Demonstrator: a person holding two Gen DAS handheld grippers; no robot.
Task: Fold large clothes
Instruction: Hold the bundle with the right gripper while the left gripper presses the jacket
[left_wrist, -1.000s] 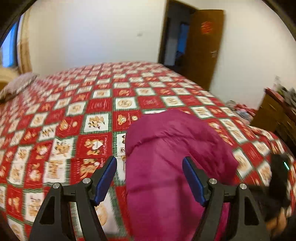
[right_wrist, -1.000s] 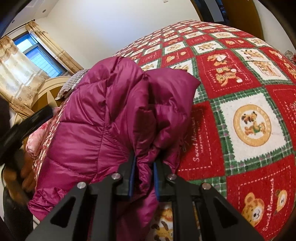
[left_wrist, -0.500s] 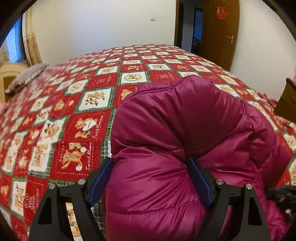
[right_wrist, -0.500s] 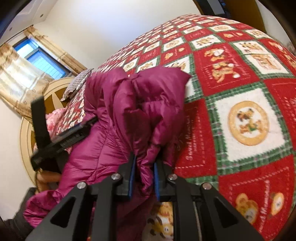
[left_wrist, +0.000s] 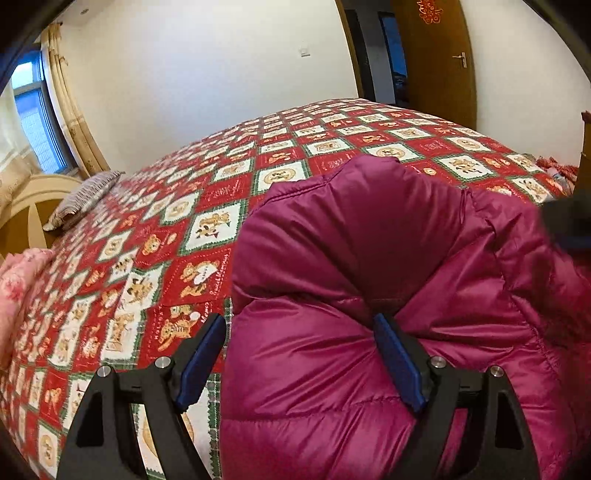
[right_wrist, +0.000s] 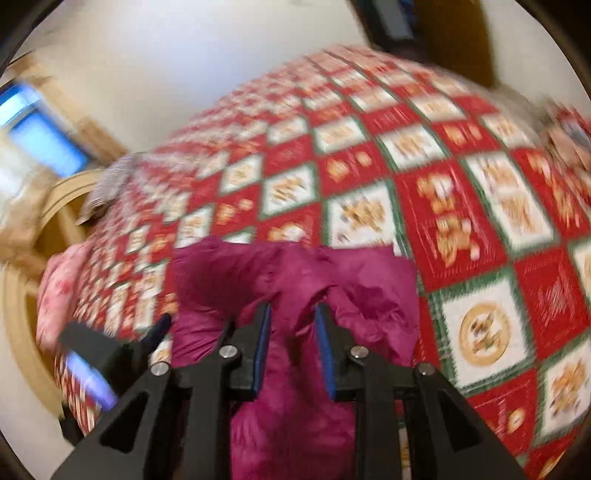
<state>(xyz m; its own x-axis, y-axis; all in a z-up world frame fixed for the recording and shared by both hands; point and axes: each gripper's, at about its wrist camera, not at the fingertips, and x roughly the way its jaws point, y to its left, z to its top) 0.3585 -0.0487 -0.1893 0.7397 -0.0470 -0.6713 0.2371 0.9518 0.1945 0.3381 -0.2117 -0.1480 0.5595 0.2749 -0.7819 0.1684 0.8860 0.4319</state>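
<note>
A puffy magenta down jacket (left_wrist: 388, 266) lies bunched on the bed with the red and white bear quilt (left_wrist: 207, 229). My left gripper (left_wrist: 299, 332) is open, its blue pads on either side of a thick fold of the jacket's near edge. My right gripper (right_wrist: 291, 321) has its jaws parted a little, with jacket (right_wrist: 295, 273) fabric loose between the blue pads. The right wrist view is blurred by motion. The other gripper shows as a dark shape at the left of the right wrist view (right_wrist: 110, 354).
A striped pillow (left_wrist: 81, 195) and a pink quilt (left_wrist: 18, 273) lie at the bed's head by a cream headboard (left_wrist: 26, 199). A window with curtains (left_wrist: 62, 110) is at the left. A brown door (left_wrist: 436, 59) stands behind the bed.
My right gripper has gone from clamped on the jacket to slightly open and has swung quickly. My left gripper has moved in over the jacket's near fold.
</note>
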